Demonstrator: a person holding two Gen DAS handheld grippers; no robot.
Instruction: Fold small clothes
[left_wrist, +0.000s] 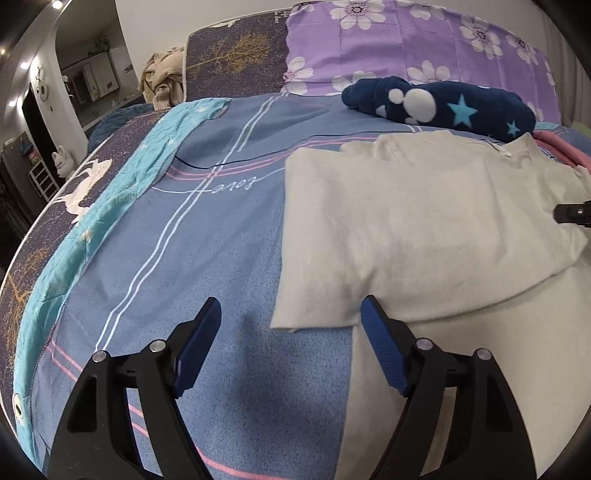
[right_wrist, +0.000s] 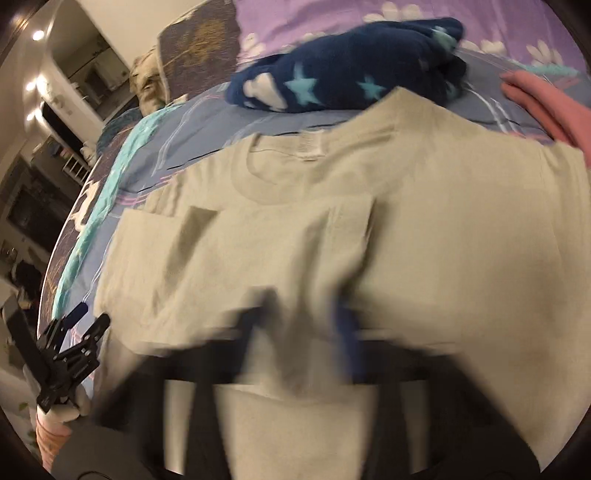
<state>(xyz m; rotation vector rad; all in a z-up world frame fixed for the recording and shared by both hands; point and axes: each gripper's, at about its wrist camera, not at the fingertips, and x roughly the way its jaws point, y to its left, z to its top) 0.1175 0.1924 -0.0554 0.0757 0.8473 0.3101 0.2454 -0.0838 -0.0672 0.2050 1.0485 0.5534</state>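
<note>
One side of the cream cotton T-shirt is lying folded in on the blue striped bed sheet, so I'm guessing the rest is still waiting. The left hand-held gripper is hanging spread and empty at the hem, while the right hand-held gripper is looking pressed together, too blurred for telling whether it's pinching cloth.

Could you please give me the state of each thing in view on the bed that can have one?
Cream T-shirt: spread flat, left sleeve folded in over the body.
Navy star-print garment: bunched, unfolded, beyond the shirt.
Pink garment: rumpled at the far right; only part shows.
Beige garment: heaped at the far bed edge.
Left hand-held gripper: open, empty, at the folded sleeve's corner.
Right hand-held gripper: blurred, shut; grip on cloth unclear.
</note>
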